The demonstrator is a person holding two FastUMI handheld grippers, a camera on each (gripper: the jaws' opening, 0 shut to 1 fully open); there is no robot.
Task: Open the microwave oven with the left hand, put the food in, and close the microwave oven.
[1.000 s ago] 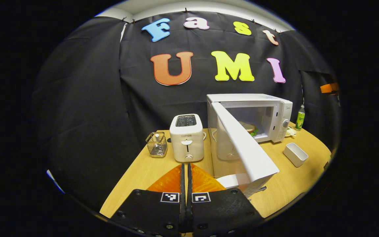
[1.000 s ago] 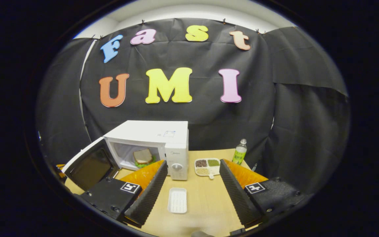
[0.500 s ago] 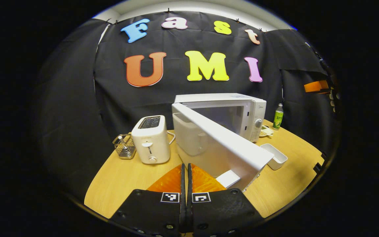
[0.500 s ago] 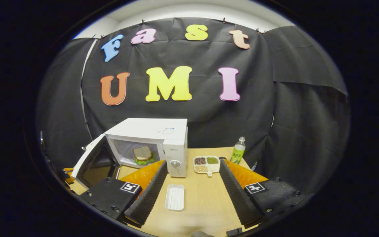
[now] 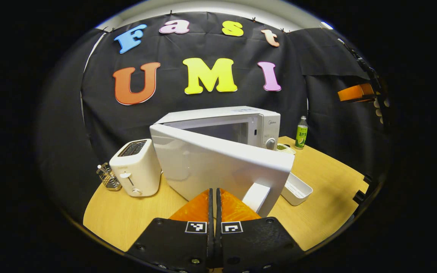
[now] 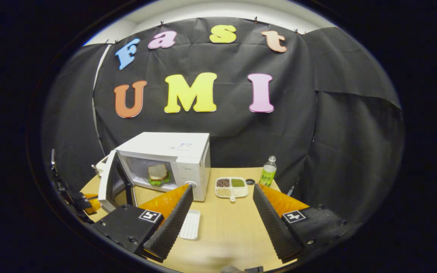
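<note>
The white microwave (image 5: 241,121) stands at the back of the wooden table (image 5: 127,216). Its door (image 5: 218,167) hangs partly open, outer face toward me. My left gripper (image 5: 213,192) is shut with nothing between its fingers, its tips right at the lower part of the door, beside the handle (image 5: 256,197). In the right gripper view a sandwich with green lettuce (image 6: 157,174) lies inside the microwave (image 6: 173,149), and the door (image 6: 111,182) stands about halfway. My right gripper (image 6: 222,188) is open and holds nothing, in front of the microwave's control side.
A white toaster (image 5: 137,168) and a wire basket (image 5: 108,177) stand left of the microwave. A white rectangular tray (image 6: 190,225) lies in front of it. A sectioned dish of beans (image 6: 231,186) and a green-labelled bottle (image 6: 267,175) sit to the right.
The microwave door has swung from wide open to roughly halfway, with my shut left gripper following behind its outer face. The right gripper has stayed open and barely shifted.
</note>
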